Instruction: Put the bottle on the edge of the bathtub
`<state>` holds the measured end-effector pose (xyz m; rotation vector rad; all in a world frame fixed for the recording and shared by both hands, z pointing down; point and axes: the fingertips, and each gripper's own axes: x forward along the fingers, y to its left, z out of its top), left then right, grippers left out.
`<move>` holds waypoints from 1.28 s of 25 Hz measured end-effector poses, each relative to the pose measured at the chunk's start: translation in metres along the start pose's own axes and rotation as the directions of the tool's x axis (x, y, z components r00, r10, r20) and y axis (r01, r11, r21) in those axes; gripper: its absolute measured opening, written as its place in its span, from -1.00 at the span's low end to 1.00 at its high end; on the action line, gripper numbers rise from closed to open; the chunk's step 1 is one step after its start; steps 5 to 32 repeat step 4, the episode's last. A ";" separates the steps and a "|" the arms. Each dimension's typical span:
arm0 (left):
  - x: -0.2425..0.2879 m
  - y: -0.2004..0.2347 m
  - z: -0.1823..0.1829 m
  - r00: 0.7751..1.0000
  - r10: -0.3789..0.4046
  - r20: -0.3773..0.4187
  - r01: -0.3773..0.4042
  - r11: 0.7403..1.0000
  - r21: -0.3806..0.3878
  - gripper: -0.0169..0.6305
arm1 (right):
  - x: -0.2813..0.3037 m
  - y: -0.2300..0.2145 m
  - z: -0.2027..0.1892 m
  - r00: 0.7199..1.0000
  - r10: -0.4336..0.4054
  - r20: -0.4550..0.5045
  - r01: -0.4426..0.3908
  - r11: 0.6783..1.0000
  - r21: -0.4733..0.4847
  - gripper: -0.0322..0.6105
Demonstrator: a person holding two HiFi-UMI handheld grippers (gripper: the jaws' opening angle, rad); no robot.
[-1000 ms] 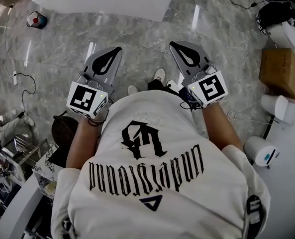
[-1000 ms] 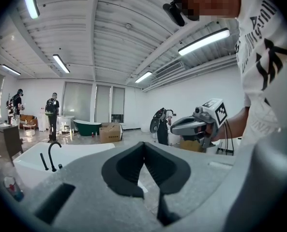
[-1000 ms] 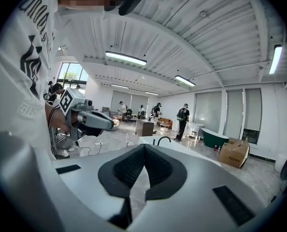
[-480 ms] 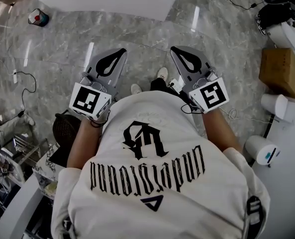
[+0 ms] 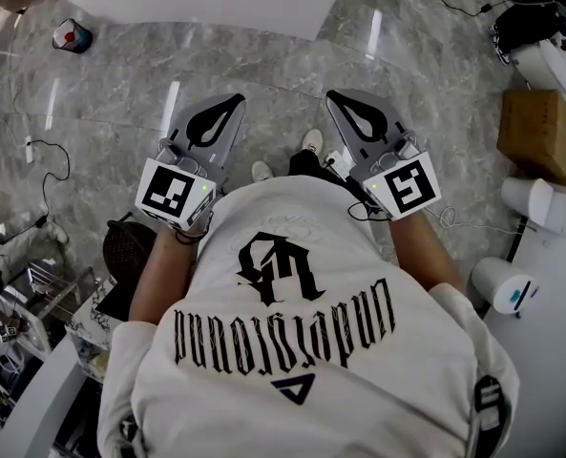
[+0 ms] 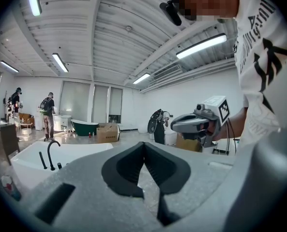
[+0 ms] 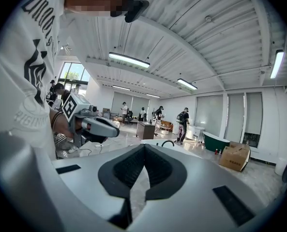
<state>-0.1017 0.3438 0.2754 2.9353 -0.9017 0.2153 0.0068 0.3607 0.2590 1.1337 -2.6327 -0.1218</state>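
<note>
The left gripper (image 6: 144, 146) has its jaws together with nothing between them. Beyond it, a white bathtub (image 6: 80, 149) with a black faucet (image 6: 50, 150) is at left, and the right gripper (image 6: 178, 124) at right.

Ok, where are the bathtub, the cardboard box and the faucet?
bathtub (image 5: 263, 10), head view, its white front wall.
cardboard box (image 5: 540, 136), head view, its top face.
faucet (image 6: 49, 156), left gripper view, its upright stem.

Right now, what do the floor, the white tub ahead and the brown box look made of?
Floor: polished grey stone or marble-look tile; veining and streaked light reflections.
White tub: glossy, likely acrylic or ceramic; smooth, uniform surface.
Brown box: matte cardboard, going by its colour and flat panels.
</note>
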 end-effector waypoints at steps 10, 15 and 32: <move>0.007 0.003 -0.001 1.000 -0.004 -0.003 0.004 1.000 -0.004 -0.90 | 0.003 -0.006 0.000 1.000 0.002 0.003 -0.002 1.000 -0.006 -0.86; 0.007 0.003 -0.001 1.000 -0.004 -0.003 0.004 1.000 -0.004 -0.90 | 0.003 -0.006 0.000 1.000 0.002 0.003 -0.002 1.000 -0.006 -0.86; 0.007 0.003 -0.001 1.000 -0.004 -0.003 0.004 1.000 -0.004 -0.90 | 0.003 -0.006 0.000 1.000 0.002 0.003 -0.002 1.000 -0.006 -0.86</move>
